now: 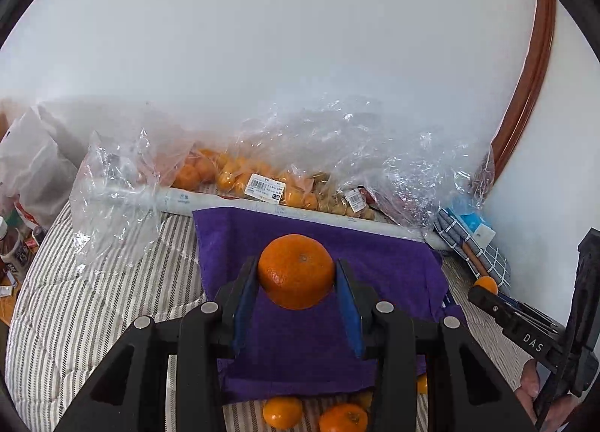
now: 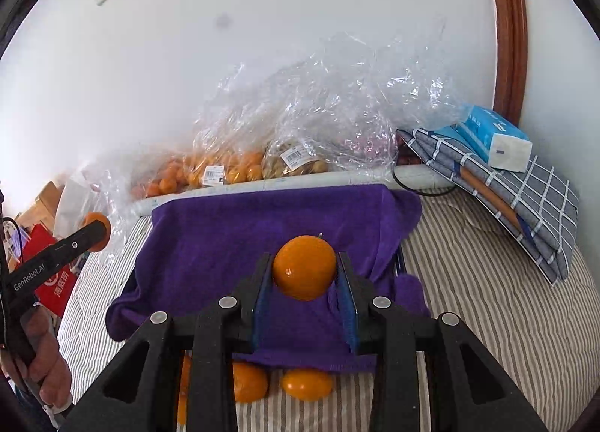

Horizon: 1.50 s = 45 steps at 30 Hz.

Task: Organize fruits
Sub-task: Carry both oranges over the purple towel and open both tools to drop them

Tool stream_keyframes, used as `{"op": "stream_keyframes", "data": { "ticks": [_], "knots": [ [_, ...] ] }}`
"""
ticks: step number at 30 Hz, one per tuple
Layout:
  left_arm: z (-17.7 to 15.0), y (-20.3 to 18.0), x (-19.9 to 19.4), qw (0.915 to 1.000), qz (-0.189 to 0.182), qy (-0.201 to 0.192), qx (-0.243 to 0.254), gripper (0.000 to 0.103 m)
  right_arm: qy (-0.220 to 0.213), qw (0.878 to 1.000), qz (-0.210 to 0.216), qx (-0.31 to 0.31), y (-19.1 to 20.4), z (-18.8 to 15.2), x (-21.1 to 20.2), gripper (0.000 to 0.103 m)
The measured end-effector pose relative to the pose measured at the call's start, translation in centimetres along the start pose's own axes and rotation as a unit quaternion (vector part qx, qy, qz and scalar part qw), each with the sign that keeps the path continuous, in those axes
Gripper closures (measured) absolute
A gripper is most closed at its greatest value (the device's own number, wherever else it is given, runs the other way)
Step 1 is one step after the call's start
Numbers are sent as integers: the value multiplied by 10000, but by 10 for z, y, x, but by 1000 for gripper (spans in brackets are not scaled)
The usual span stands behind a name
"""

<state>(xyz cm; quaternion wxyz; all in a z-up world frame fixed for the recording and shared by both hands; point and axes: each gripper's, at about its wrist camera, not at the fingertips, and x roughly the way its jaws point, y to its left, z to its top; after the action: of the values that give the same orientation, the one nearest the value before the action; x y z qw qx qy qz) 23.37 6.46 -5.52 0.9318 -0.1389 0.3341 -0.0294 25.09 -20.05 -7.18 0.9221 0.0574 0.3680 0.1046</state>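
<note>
My left gripper [image 1: 296, 272] is shut on a dimpled orange mandarin [image 1: 295, 270], held above a purple cloth [image 1: 375, 255] on the striped bed. My right gripper [image 2: 304, 269] is shut on a smooth orange fruit [image 2: 304, 267], also above the purple cloth [image 2: 225, 237]. Loose oranges lie on the bed at the cloth's near edge [image 1: 282, 411] [image 2: 306, 383]. Each gripper shows in the other's view with its orange: the right one at the right edge [image 1: 485, 285], the left one at the left edge [image 2: 95, 229].
Clear plastic bags of oranges [image 1: 240, 173] [image 2: 225, 165] and brownish fruit [image 2: 296, 164] lie along the white wall behind a white tube [image 1: 262, 203]. A checked folded cloth [image 2: 525, 199] with a tissue pack [image 2: 491, 139] lies right. Bottles [image 1: 11, 248] stand far left.
</note>
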Motion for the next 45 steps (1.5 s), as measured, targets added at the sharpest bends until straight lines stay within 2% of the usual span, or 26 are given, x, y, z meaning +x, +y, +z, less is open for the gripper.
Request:
{"op": "stream_keyframes", "data": {
  "ticks": [7,19,28,37,45],
  "knots": [
    [-6,13,34,9997,64,195,-126,64,68,10000,5,-53,-1,8,39,70],
    [-25,24,70,9976,164,653,-157,64,503,9986,-40,-138,-10,-17,91,70],
    [-30,15,73,9971,172,746,37,64,642,9974,-80,-310,-3,-27,97,70],
    [-35,19,86,9944,156,1039,-60,64,827,9962,-124,-225,-6,-28,103,70],
    [-38,15,87,9936,160,1120,41,64,837,9958,-167,-318,-4,-29,103,70]
  ]
}}
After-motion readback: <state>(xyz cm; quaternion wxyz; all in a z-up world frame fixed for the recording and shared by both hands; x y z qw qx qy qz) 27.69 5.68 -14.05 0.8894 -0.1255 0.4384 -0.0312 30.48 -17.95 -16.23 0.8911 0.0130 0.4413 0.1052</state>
